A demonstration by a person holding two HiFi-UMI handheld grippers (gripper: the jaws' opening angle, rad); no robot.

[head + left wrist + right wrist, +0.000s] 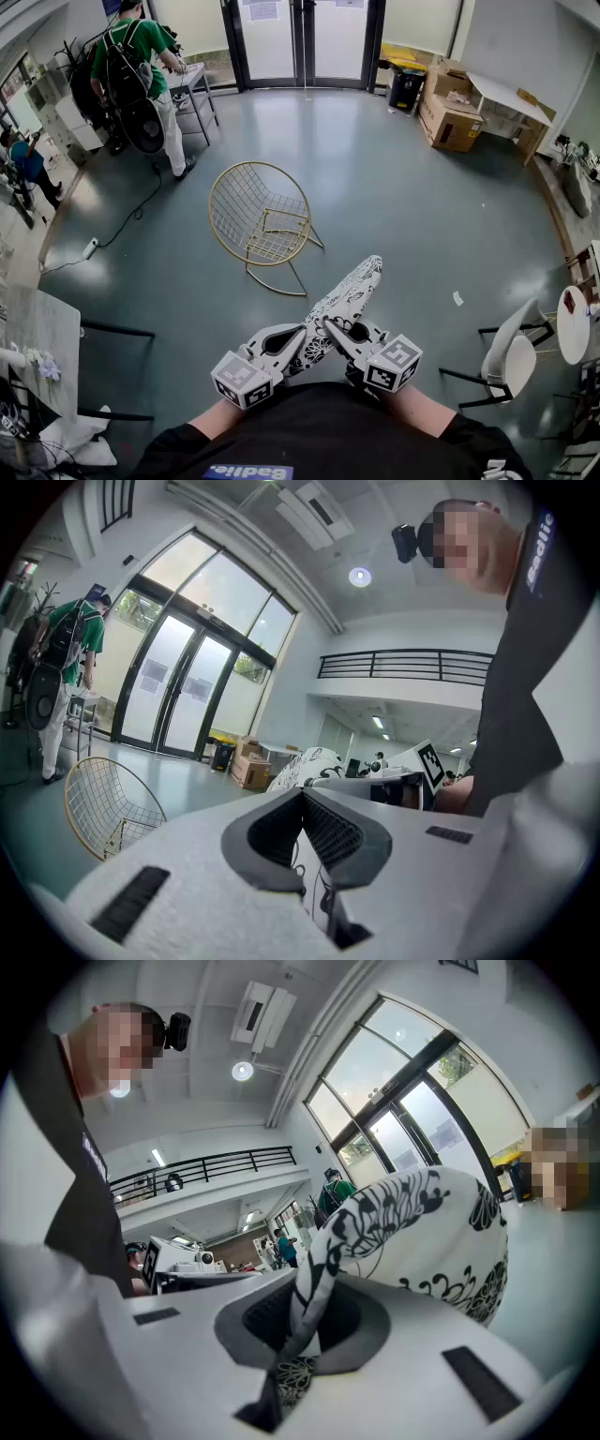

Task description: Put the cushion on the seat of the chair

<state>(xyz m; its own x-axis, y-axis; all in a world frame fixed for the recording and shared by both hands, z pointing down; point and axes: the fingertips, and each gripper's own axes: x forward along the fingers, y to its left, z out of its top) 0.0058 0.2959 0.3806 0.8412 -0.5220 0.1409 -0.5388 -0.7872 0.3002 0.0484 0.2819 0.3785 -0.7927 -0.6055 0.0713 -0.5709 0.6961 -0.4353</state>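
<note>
Head view. Shows the patterned cushion (343,302) held low in front of the body, pinched at its near end by the left gripper (302,334) and the right gripper (330,325), whose tips meet there. Puts its long axis running away from the body, slanting up and slightly right in frame. Places the gold wire chair (259,221) ahead and a little to the left, well apart from the cushion's far end, with nothing on its seat. Suggests a carry forward and leftward, with the left hand marginally the nearer.

Left gripper view. Shows the jaws closed on a thin fold of printed fabric that shows in the slit between the pads. Sets the chair (105,803) low at the left and the cushion's bulk (302,764) straight ahead.

Right gripper view. Shows the jaws clamped on the cushion's edge, with the fabric (424,1232) billowing up and to the right from the pads.
</note>
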